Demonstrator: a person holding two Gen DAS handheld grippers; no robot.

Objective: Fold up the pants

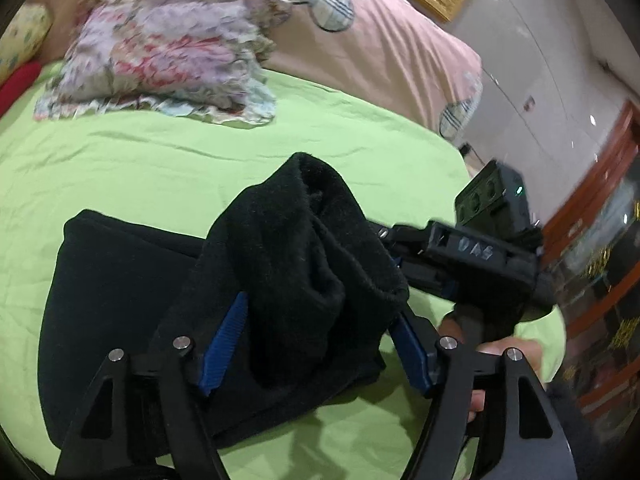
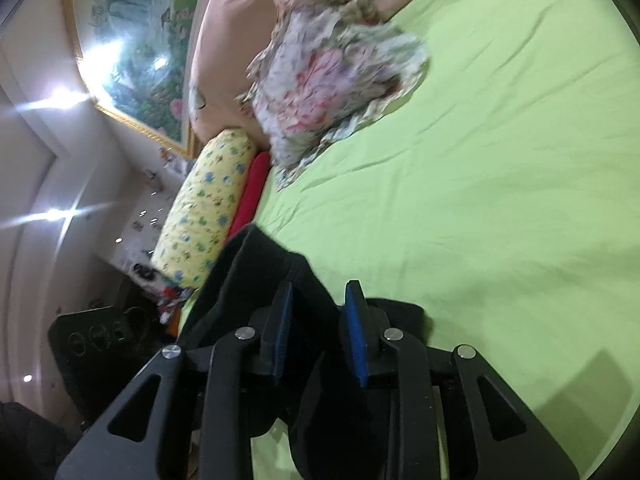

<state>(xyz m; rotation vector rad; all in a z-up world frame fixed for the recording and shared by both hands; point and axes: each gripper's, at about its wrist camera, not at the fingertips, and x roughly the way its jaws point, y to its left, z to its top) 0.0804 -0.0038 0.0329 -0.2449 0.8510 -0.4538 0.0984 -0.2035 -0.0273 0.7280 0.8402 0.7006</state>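
The black fleece pants (image 1: 132, 312) lie partly folded on the green bed sheet (image 1: 160, 160). My left gripper (image 1: 316, 320) is shut on a thick bunched fold of the pants (image 1: 304, 240) and holds it lifted above the rest. The right gripper (image 1: 476, 256) shows at the right of the left wrist view, gripping the same fold from the side. In the right wrist view my right gripper (image 2: 320, 320) is shut on the pants (image 2: 256, 280), whose black cloth fills the gap between the blue pads (image 2: 356, 332). The pants' lower part is hidden behind the fingers.
A floral cloth bundle (image 1: 168, 52) lies on the sheet at the back, also in the right wrist view (image 2: 332, 76). A pink pillow (image 1: 380, 52), a yellow patterned pillow (image 2: 208, 208) and a red item (image 2: 252, 192) line the bed's head. A framed painting (image 2: 136, 52) hangs on the wall.
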